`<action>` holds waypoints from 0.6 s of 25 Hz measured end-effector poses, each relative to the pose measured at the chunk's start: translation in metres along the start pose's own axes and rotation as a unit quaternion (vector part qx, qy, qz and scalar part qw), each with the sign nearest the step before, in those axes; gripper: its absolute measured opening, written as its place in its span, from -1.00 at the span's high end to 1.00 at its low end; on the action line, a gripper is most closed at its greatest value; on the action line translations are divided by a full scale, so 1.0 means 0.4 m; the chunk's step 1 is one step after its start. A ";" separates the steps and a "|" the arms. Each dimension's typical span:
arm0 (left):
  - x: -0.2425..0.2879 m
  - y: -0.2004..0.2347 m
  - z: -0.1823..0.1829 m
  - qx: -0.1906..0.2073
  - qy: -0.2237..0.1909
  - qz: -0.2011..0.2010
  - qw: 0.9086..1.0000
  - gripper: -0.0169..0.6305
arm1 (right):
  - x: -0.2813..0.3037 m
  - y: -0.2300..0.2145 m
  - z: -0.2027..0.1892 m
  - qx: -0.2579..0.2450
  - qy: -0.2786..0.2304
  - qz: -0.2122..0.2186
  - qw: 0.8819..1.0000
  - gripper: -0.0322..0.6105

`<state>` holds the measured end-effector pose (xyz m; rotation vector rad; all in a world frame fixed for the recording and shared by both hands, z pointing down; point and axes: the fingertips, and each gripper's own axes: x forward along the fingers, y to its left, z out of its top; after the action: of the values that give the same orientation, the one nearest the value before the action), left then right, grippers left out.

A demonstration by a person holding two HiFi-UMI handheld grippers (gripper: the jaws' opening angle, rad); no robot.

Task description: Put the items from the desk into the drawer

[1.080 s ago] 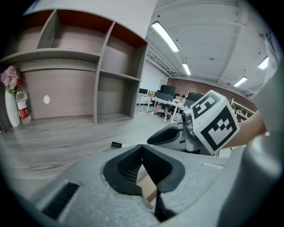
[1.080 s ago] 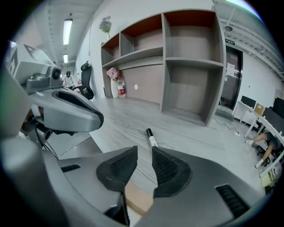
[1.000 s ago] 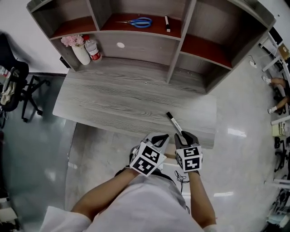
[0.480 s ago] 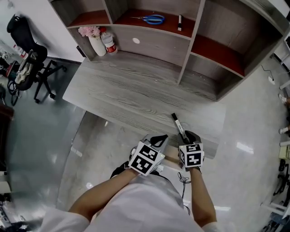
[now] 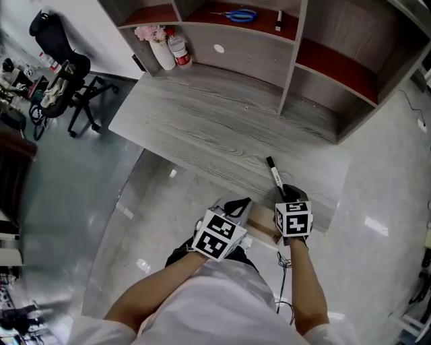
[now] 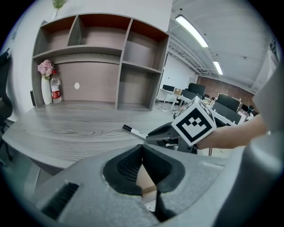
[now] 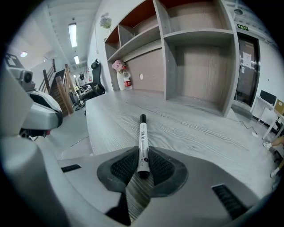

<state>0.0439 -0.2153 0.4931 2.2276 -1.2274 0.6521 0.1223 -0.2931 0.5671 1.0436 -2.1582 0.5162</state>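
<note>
A black-and-white marker (image 5: 275, 176) lies on the grey wood desk (image 5: 202, 128) near its front right edge. My right gripper (image 5: 288, 197) is shut on its near end; in the right gripper view the marker (image 7: 142, 142) sticks out forward from between the pads (image 7: 124, 167). My left gripper (image 5: 239, 204) hangs just off the desk's front edge, shut with nothing between its fingers (image 6: 126, 166). A tan drawer (image 5: 261, 221) shows between and below the two grippers, and the drawer (image 6: 145, 179) appears behind the left jaws. The left gripper view also shows the marker (image 6: 135, 131).
A shelf unit stands on the desk's far side, with blue scissors (image 5: 241, 15) and a second marker (image 5: 278, 20) on it. A vase of flowers (image 5: 160, 50) and a bottle (image 5: 178, 50) stand at the back left. An office chair (image 5: 67, 87) is at the left.
The head view has swung, so the desk sits further right and up. The right gripper stays on the marker. More of the tan drawer shows between the grippers.
</note>
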 end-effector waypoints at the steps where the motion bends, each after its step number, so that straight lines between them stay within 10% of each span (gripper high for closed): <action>1: -0.002 -0.002 -0.007 -0.004 0.002 0.003 1.000 0.93 | -0.002 0.003 0.002 -0.003 -0.003 0.005 1.000 0.72; 15: -0.014 -0.039 -0.060 -0.007 0.005 -0.001 1.000 0.93 | -0.078 0.022 -0.024 0.039 -0.057 -0.009 0.998 0.72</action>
<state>0.0509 -0.1893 0.5043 2.2106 -1.2220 0.6502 0.1331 -0.2654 0.5506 1.1604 -2.2412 0.5477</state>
